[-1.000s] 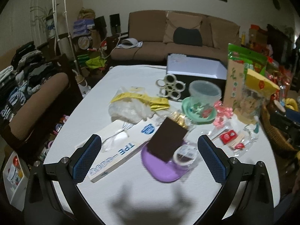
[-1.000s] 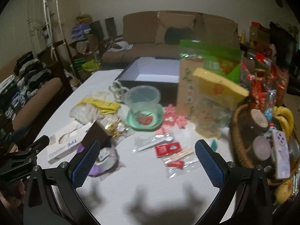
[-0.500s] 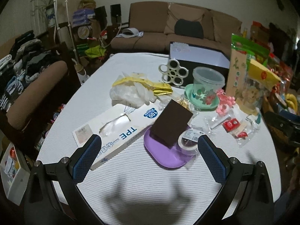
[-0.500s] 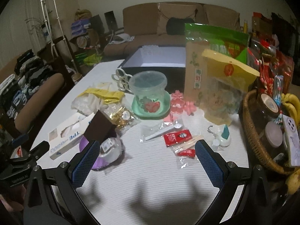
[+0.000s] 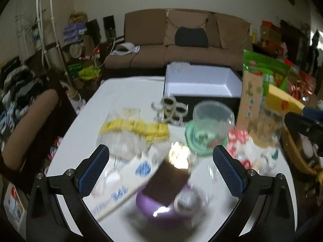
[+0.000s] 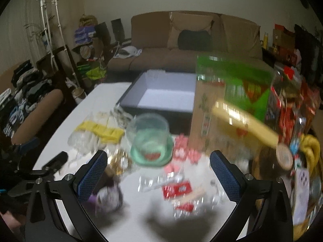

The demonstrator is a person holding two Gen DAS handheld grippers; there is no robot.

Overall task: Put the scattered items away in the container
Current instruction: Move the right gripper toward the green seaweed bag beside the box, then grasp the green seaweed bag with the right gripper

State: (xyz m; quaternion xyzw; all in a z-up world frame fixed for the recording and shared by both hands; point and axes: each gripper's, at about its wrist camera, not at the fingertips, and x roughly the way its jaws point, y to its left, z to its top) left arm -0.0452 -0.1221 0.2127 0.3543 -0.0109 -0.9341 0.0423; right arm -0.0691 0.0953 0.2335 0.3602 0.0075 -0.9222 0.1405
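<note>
Two sets of tongs show, both with their blue-padded fingers wide apart and gripping nothing: the left tongs [image 5: 160, 169] hang over the near clutter, the right tongs [image 6: 157, 172] over the packets further right. One dark box [image 6: 161, 98] with a white inside sits at the far edge of the white bench [image 5: 76, 147]; its floor looks bare, though the near wall hides part of it. One clear tub [image 5: 213, 119] stands on a green saucer [image 5: 191, 139] in front of the box, and what is inside it cannot be told through the blur. One purple dish [image 5: 159, 207] lies nearest the left tongs, with one dark brown block [image 5: 166, 182] leaning on it and one roll of tape [image 5: 186, 199] at its right rim. One long white carton [image 5: 123, 189] with blue print lies just left of the dish. One clear bag with a yellow band [image 5: 133, 131] lies beyond it, and one ring cluster [image 5: 171, 111] stands near the box. Two red sachets [image 6: 177, 188] lie blurred between the right tongs' fingers. One wicker basket [image 6: 302, 211] at the right edge holds bananas [image 6: 311, 151] and jars.
</note>
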